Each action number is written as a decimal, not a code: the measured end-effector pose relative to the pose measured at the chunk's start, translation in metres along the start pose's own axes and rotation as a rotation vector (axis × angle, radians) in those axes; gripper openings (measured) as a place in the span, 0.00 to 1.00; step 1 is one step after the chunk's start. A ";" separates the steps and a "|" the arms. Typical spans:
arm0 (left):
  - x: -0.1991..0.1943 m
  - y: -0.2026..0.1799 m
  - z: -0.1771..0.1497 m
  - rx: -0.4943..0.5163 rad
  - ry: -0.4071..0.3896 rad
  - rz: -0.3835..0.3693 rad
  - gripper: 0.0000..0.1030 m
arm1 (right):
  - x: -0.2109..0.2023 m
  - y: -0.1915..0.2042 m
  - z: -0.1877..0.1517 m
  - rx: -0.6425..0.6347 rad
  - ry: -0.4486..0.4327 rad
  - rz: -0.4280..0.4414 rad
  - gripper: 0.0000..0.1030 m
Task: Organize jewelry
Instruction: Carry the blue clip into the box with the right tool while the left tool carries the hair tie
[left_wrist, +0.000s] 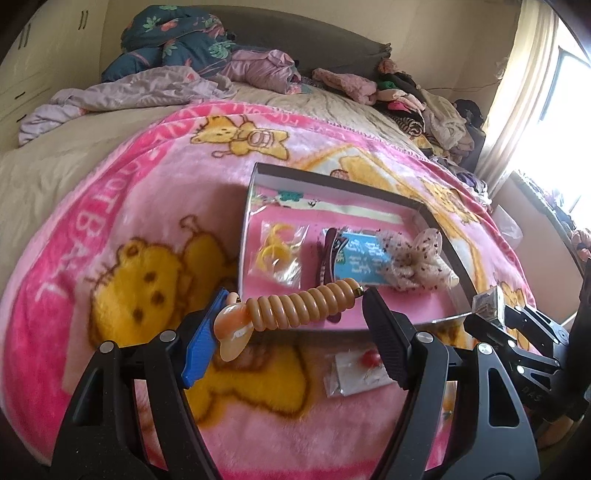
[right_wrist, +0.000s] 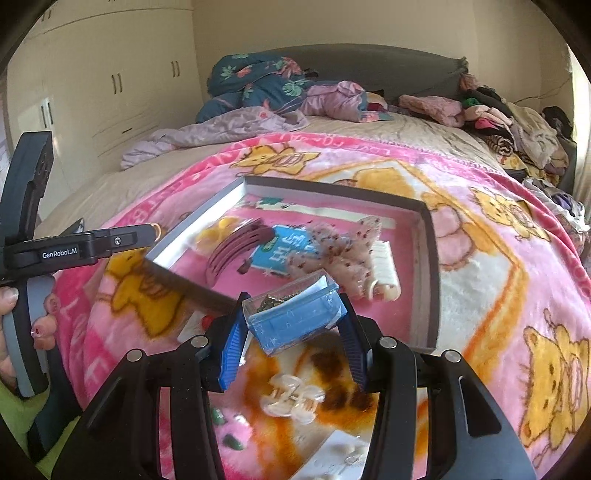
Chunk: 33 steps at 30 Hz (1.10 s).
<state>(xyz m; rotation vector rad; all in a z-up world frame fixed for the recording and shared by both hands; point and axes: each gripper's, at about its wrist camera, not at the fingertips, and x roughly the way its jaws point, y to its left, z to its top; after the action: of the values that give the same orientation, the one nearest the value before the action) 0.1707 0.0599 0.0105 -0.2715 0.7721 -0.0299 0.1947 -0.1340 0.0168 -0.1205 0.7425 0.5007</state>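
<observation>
My left gripper (left_wrist: 291, 306) is shut on a tan ringed hair clip (left_wrist: 295, 304), held across its fingers just above the near edge of a shallow grey-walled box (left_wrist: 332, 175). The box holds a bag of yellow pieces (left_wrist: 277, 251), a maroon clip (left_wrist: 328, 258), a blue card (left_wrist: 364, 254) and a spotted fabric flower (left_wrist: 417, 258). My right gripper (right_wrist: 293, 319) is shut on a small clear case with a blue base (right_wrist: 295, 314), above the box's near rim (right_wrist: 430, 258). The right gripper also shows at the right edge of the left wrist view (left_wrist: 491, 306).
A small bag with a red bead (left_wrist: 358, 373) lies on the pink bear blanket (left_wrist: 110, 229) under my left gripper. A cream flower clip (right_wrist: 291, 398) and a white card (right_wrist: 340, 454) lie below my right gripper. Piled clothes (left_wrist: 424, 103) and a duvet (left_wrist: 177, 40) fill the far bed.
</observation>
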 end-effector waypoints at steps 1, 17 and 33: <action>0.003 -0.002 0.002 0.009 0.001 0.007 0.63 | 0.000 -0.003 0.001 0.005 -0.003 -0.006 0.44; 0.036 -0.003 0.015 0.068 0.016 0.087 0.63 | 0.010 -0.029 0.014 0.075 -0.030 -0.069 0.44; 0.056 -0.017 0.009 0.169 0.031 0.148 0.63 | 0.027 -0.042 0.000 0.103 0.005 -0.168 0.44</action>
<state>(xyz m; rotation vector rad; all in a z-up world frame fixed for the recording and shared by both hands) 0.2185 0.0383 -0.0170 -0.0534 0.8137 0.0403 0.2314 -0.1607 -0.0042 -0.0871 0.7545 0.3020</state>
